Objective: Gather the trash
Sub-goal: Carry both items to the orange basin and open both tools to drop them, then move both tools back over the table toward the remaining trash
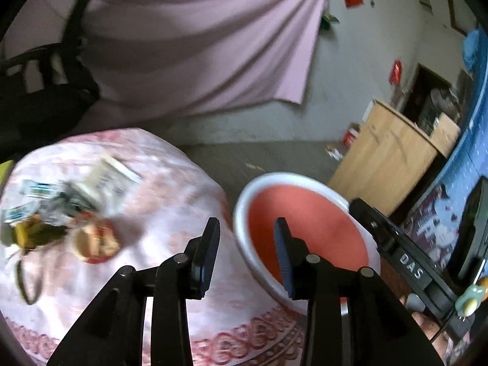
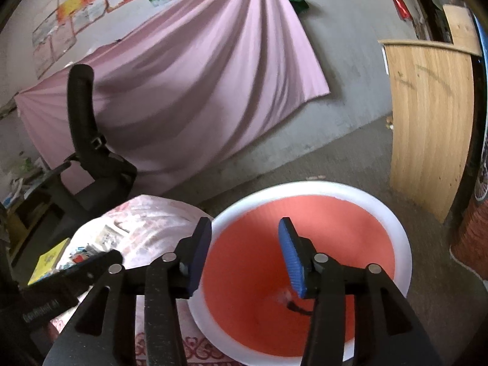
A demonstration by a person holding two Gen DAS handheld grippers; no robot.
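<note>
Your left tongs (image 1: 247, 245) stand wide and hold nothing, poised over the near right edge of the cloth-covered surface (image 1: 170, 213). The trash pile (image 1: 61, 210), blurred wrappers, papers and a small cup, lies on the surface's far left side. Your right tongs (image 2: 244, 254) also gape wide, above the red bin (image 2: 399, 231) just right of the surface, where a small scrap (image 2: 286, 300) lies.

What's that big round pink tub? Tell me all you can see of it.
The tub is a wide round basin, plastic by its look, with a thick white rim and a salmon-pink inside. It sits upright beside the cloth-covered table, below its top, mouth open. Near its bottom lies a small dark scrap with something pale, too blurred to name. Both open grippers hover above it, not touching.
</note>
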